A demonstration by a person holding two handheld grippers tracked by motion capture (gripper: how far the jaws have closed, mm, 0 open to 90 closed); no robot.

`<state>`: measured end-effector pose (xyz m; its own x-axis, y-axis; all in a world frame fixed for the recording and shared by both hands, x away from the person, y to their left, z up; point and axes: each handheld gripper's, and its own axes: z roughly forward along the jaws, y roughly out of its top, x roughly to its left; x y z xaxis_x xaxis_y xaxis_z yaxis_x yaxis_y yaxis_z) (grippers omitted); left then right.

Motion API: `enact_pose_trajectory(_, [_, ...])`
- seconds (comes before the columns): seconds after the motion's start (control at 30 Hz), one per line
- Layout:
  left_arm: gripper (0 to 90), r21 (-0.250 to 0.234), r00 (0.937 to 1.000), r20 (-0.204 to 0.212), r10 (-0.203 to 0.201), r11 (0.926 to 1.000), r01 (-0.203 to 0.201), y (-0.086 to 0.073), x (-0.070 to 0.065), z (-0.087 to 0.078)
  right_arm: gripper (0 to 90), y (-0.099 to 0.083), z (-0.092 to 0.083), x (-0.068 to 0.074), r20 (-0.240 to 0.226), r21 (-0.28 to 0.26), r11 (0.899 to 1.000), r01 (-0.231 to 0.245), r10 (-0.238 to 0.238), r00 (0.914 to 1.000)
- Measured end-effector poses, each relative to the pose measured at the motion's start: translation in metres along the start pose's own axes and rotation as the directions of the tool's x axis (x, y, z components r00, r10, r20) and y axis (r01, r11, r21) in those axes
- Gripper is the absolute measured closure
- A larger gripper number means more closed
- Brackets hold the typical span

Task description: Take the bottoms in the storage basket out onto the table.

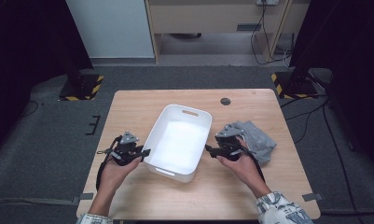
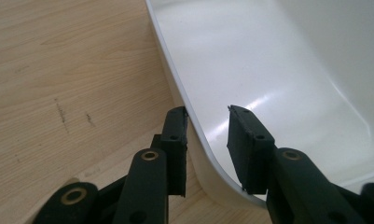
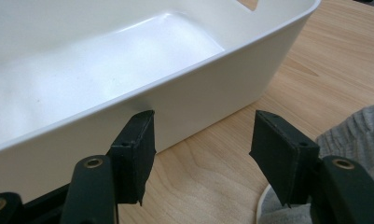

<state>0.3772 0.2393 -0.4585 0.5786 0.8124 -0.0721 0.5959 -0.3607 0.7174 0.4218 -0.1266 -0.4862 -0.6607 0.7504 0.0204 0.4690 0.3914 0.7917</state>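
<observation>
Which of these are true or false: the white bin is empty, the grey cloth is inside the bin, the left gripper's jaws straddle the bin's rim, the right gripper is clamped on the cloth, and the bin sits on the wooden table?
1. The white bin is empty. True: its inside shows bare white.
2. The grey cloth is inside the bin. False: it lies on the wooden table, to the right of the bin.
3. The left gripper has its jaws astride the bin's rim. True: in the left gripper view one jaw is outside the wall and one inside.
4. The right gripper is clamped on the cloth. False: its jaws stand apart over bare wood beside the bin wall.
5. The bin sits on the wooden table. True.
</observation>
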Motion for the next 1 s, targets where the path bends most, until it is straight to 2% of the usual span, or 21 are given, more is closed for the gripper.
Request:
enact_pose_trajectory(0.7, [60.0,0.0,0.9992,0.041,-0.005,1.0,0.005,-0.007,-0.008,-0.011,40.0,0.013,0.006,-0.004,0.02,0.014,1.0,0.003,-0.003,0.9998])
enact_pose_trajectory(0.77, [60.0,-0.009,0.9992,0.04,-0.005,0.9999,0.005,-0.009,-0.008,-0.013,39.6,0.014,0.008,-0.005,0.018,0.016,1.0,-0.007,0.006,0.9998])
enact_pose_trajectory(0.87, [59.6,-0.024,0.9994,0.035,0.003,0.9997,-0.002,-0.01,-0.008,-0.013,38.5,0.017,0.009,-0.007,0.022,0.021,1.0,0.002,-0.003,0.9998])
enact_pose_trajectory(1.0, [58.8,-0.064,0.9993,0.033,-0.017,0.9978,0.019,-0.011,-0.006,-0.015,36.7,0.019,0.0,-0.012,0.034,0.004,0.999,-0.035,0.035,0.9988])
